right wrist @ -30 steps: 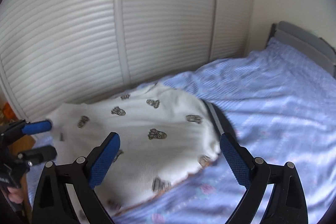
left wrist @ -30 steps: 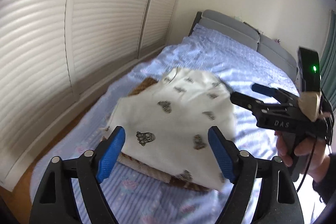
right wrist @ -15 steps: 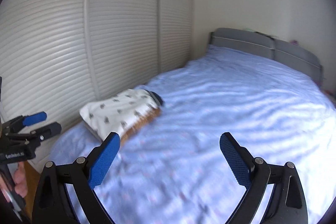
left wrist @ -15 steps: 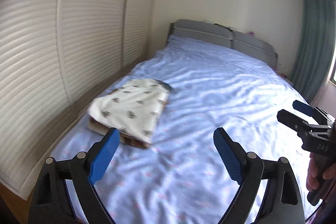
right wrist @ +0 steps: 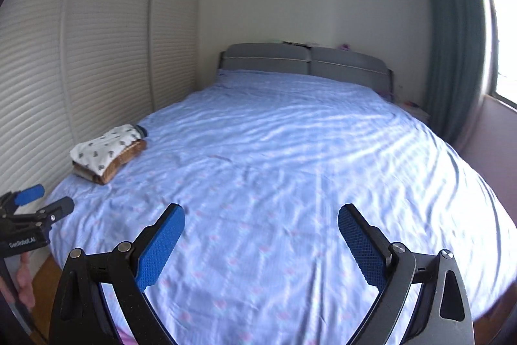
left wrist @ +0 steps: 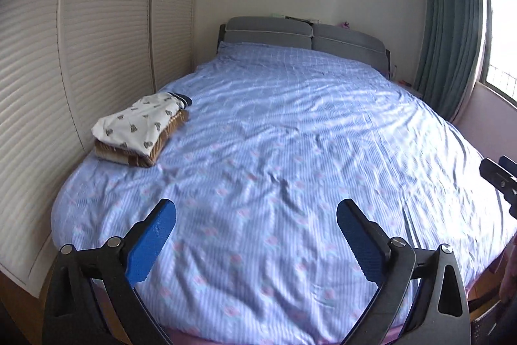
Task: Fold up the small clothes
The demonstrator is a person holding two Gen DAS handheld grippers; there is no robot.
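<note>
A folded white garment with dark prints (left wrist: 139, 123) (right wrist: 105, 146) lies on top of a folded brown one (left wrist: 129, 156) (right wrist: 111, 170), stacked at the bed's left edge by the wardrobe. My left gripper (left wrist: 257, 215) hangs over the foot of the bed, far from the stack; its jaws are opening and nothing is between them. My right gripper (right wrist: 261, 219) stands wide open and empty, also over the bed's near end. Each gripper shows at the edge of the other's view: the left gripper (right wrist: 42, 199), the right gripper (left wrist: 499, 175).
A blue patterned bedsheet (left wrist: 290, 134) covers the bed, with a grey headboard (left wrist: 303, 36) at the far end. White louvred wardrobe doors (left wrist: 97, 37) run along the left. A green curtain (left wrist: 449, 37) and a window are on the right. A person's hand (right wrist: 24, 283) holds the left gripper.
Both grippers have drawn back from the clothes stack toward the foot of the bed. The white garment, close under them a second ago, now lies far off on the stack.
</note>
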